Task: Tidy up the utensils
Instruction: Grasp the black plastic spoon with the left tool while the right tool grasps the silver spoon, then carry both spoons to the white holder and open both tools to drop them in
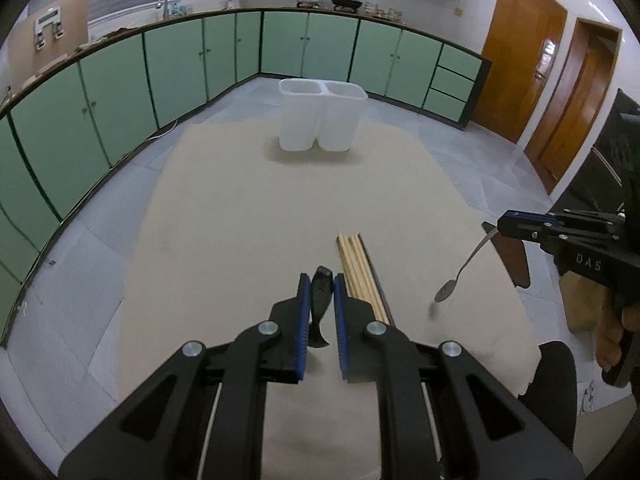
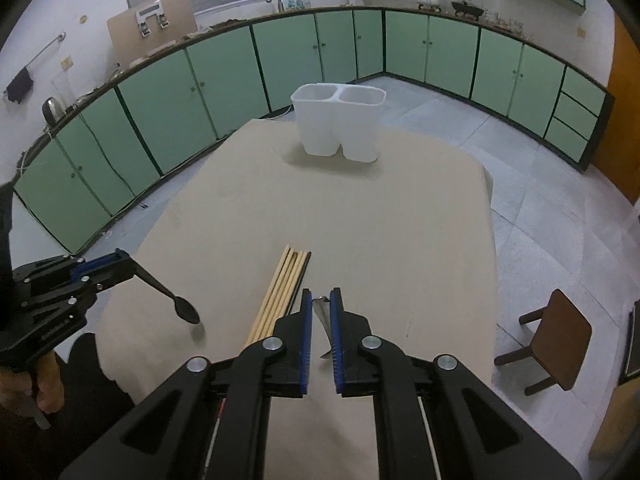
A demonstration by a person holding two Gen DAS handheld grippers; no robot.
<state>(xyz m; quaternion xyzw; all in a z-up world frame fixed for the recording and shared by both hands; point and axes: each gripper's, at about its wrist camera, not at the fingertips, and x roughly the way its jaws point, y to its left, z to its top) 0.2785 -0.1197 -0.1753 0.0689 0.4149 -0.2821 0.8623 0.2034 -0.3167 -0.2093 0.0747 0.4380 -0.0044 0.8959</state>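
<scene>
My left gripper [image 1: 322,280] is shut on the handle of a black spoon [image 1: 320,304], which hangs bowl-down above the table; the right wrist view shows that spoon [image 2: 182,307] sticking out of the left gripper [image 2: 130,266]. My right gripper [image 2: 320,298] is shut on the handle of a silver spoon [image 2: 323,320]; in the left wrist view this silver spoon [image 1: 460,274] dangles from the right gripper [image 1: 498,228]. A bundle of wooden chopsticks [image 1: 360,272] [image 2: 280,290] lies on the beige table between the two grippers. A white two-compartment holder [image 1: 322,116] [image 2: 340,122] stands at the table's far end.
The beige table [image 1: 260,208] [image 2: 380,220] is ringed by green cabinets [image 1: 180,64]. A small brown stool [image 2: 554,340] stands on the floor to the right. Wooden doors [image 1: 520,60] are at the far right. A person's hand [image 2: 44,394] grips the left tool's handle.
</scene>
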